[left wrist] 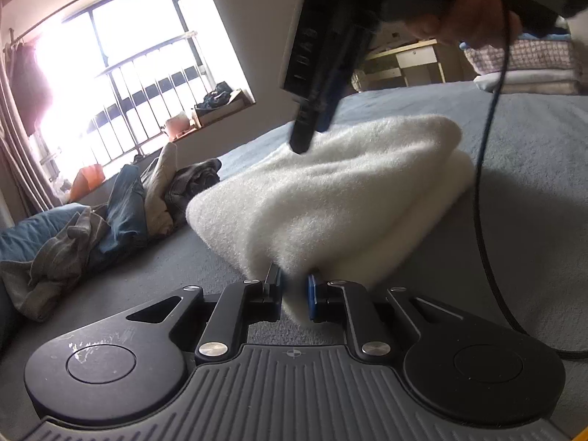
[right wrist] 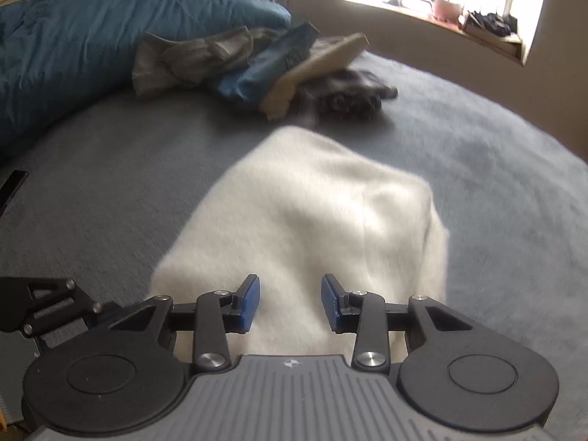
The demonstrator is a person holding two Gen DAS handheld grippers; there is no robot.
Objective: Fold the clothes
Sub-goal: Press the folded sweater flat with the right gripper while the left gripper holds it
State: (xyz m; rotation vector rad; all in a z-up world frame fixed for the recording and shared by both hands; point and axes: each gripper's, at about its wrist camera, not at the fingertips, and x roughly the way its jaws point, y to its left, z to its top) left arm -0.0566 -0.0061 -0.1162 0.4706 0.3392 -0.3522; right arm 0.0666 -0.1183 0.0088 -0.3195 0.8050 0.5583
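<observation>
While crumpled clothes lie beyond on the grey bed, my left gripper pinches the folded white fleece; my right gripper hovers spread above it.

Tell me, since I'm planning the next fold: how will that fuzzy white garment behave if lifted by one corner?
Probably floppy: the white garment sags around the left gripper pinching its edge. Likely light for its bulk, given the fluffy pile. The stacked layers may slide apart and unfold.
</observation>
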